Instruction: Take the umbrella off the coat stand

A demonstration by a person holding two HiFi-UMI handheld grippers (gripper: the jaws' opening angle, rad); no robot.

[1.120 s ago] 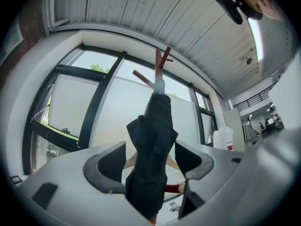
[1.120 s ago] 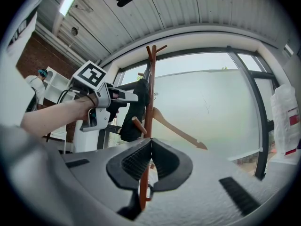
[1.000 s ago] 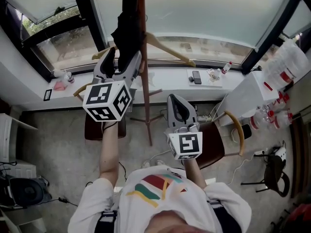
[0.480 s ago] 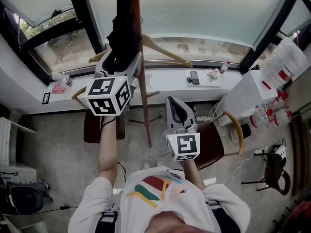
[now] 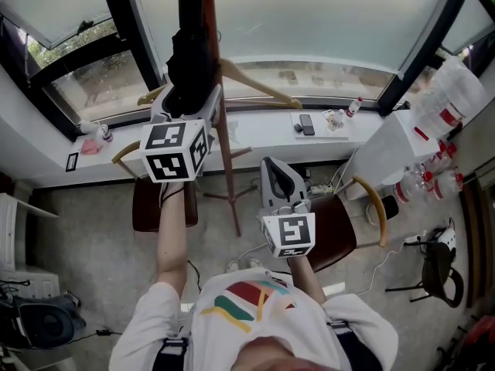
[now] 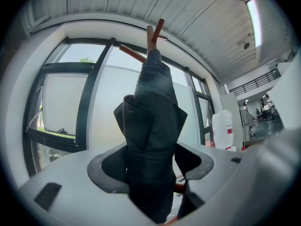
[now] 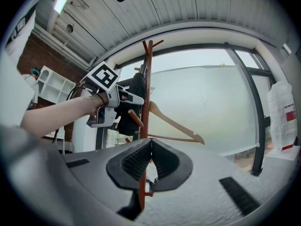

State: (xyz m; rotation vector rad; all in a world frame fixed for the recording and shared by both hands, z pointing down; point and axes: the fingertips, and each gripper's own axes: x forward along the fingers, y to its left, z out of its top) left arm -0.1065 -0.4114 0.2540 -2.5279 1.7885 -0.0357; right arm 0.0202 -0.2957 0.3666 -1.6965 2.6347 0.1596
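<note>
Umbrella [image 5: 190, 52] still in left claw [image 5: 186, 97]

Your umbrella [image 6: 153, 112] was matt black cloth, creased; coat stand [image 5: 227, 168] smooth red-brown wood; hanger [image 5: 259, 86] pale wood; your right gripper [image 7: 151, 147] matt grey plastic, pads [image 7: 137, 162] ribbed black.

The head view looks steeply down from above the person's shoulders, over both arms to the floor and the coat stand [image 5: 227, 168]. The left gripper view sits right up against the umbrella [image 6: 150, 126], tilted up toward ceiling and window. The right gripper view stands farther back, also tilted up, and takes in the left gripper [image 7: 123, 98] (forearm included). All three share the stand and window.
</note>
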